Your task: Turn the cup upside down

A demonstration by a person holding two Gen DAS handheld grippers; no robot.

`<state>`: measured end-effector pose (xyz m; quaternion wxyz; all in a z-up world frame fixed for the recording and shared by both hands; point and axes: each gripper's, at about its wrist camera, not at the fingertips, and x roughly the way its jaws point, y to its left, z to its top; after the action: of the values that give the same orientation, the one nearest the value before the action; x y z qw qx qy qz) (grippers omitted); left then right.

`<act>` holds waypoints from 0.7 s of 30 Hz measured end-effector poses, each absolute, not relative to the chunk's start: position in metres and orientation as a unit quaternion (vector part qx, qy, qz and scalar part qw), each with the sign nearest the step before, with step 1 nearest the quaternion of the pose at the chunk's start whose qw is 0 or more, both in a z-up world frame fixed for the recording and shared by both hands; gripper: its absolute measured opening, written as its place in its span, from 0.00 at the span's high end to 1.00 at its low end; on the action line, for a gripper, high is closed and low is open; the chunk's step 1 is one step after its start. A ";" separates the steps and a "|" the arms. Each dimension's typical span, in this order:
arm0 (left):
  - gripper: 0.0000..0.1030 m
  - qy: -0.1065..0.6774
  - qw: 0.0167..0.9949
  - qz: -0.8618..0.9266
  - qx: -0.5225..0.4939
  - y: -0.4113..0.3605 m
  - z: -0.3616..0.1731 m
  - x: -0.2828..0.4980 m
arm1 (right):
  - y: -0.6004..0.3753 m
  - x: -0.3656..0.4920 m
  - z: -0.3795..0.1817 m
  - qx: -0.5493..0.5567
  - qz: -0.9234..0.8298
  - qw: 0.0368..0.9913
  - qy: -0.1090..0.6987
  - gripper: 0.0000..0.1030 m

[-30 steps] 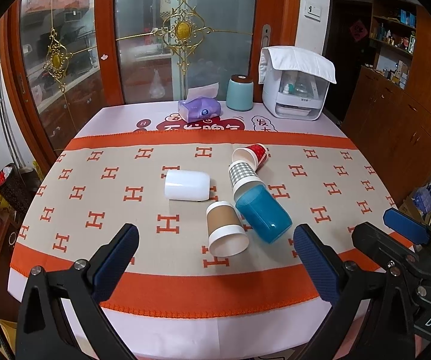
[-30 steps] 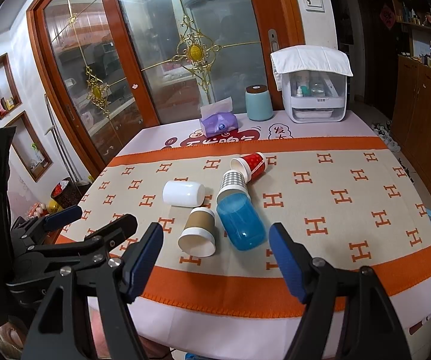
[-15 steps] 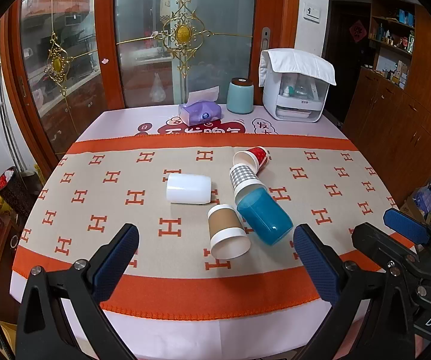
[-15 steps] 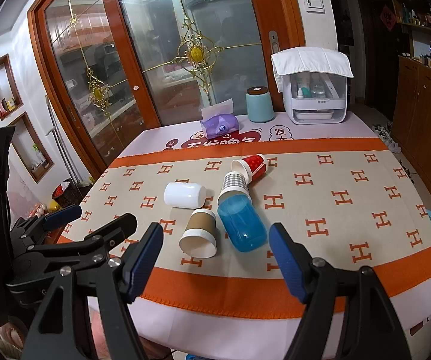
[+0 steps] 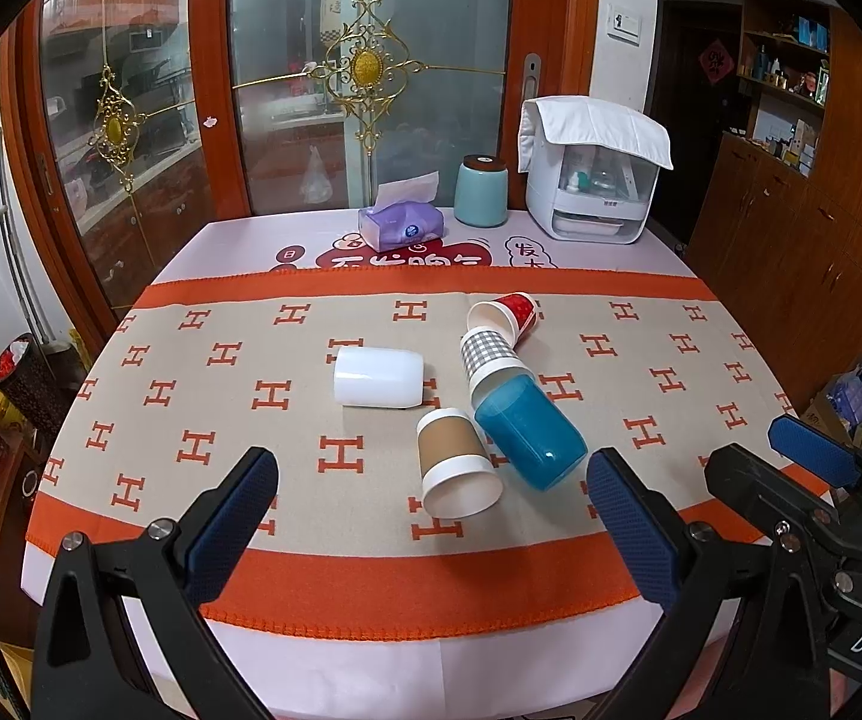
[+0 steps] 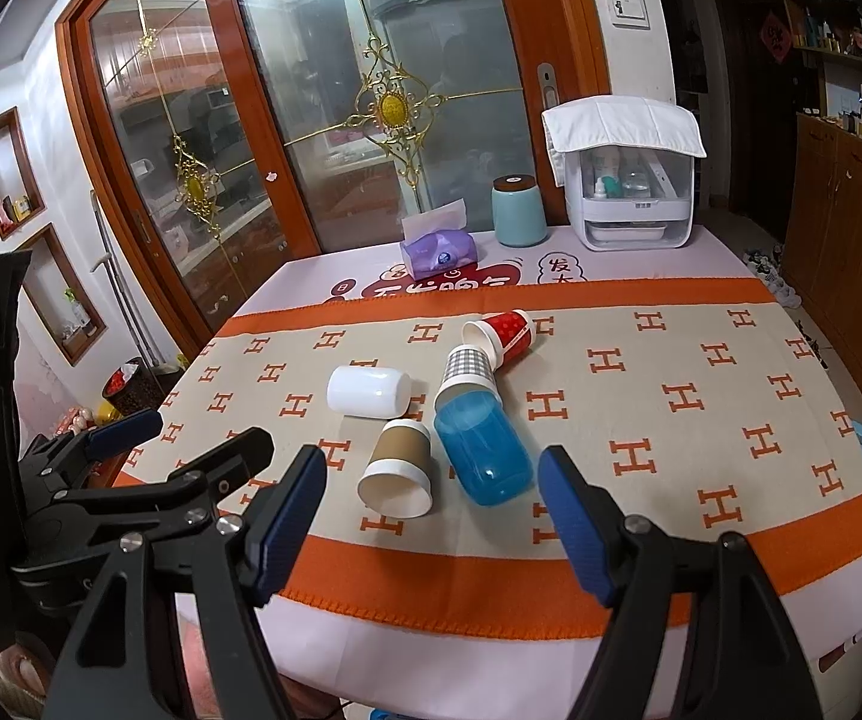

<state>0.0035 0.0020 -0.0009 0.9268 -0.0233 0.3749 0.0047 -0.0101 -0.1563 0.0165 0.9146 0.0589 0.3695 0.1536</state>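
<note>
Both grippers, left gripper [image 5: 431,531] and right gripper [image 6: 433,519], are held wide apart above the near table edge [image 5: 431,660], gripping nothing. 5 cups are seen lying on their sides: white cup [image 5: 378,377], brown cup [image 5: 457,462], blue cup [image 5: 529,432], checked cup [image 5: 487,354], red cup [image 5: 505,315]. The checked cup's mouth is hidden by the blue cup. Behind them, a tissue pack [image 5: 401,225] and teal canister [image 5: 480,192] are seen.

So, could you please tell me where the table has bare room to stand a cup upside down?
The cloth left of the white cup is bare out to the table edge, and so is the stretch right of the blue cup. The orange band in front of the brown cup is free too. The centre is crowded: the checked cup and red cup lie clustered there.
</note>
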 end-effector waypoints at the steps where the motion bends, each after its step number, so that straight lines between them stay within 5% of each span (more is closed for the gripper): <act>1: 0.01 0.375 0.927 0.005 -0.023 0.002 -0.001 0.004 | -0.156 -0.010 0.016 0.059 0.154 0.915 0.369 0.29; 21: 0.01 0.401 0.916 0.001 -0.025 0.004 -0.010 0.023 | -0.157 0.007 0.019 0.058 0.151 0.910 0.382 0.29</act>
<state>0.0229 0.0039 -0.0101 0.9158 -0.0250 0.4010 0.0006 0.0073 -0.1567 0.0186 0.9098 0.0583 0.3823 0.1508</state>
